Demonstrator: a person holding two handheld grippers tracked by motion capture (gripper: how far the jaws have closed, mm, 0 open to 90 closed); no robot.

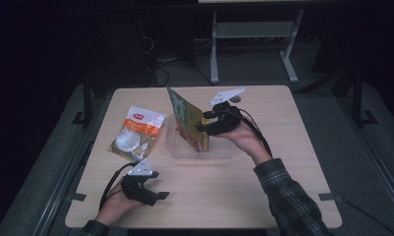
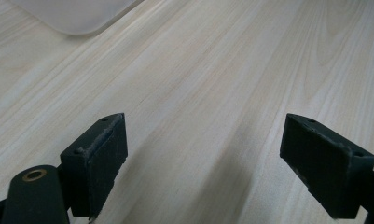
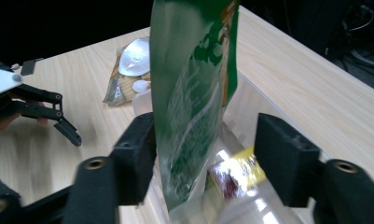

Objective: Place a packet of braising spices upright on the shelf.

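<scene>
A green snack bag stands upright on edge in a clear plastic tray at the table's middle. My right gripper is at the bag from the right. In the right gripper view the green bag hangs between the jaws of the right gripper; the left pad lies against it while the right pad stands clear, so the jaws are open. A yellow and red packet lies in the tray under the bag. My left gripper rests open on the table near the front left, with nothing between its jaws.
A clear packet of round snacks with an orange label lies flat left of the tray, also visible in the right gripper view. A corner of the tray shows ahead of the left gripper. Bare wood spans the table's front and right.
</scene>
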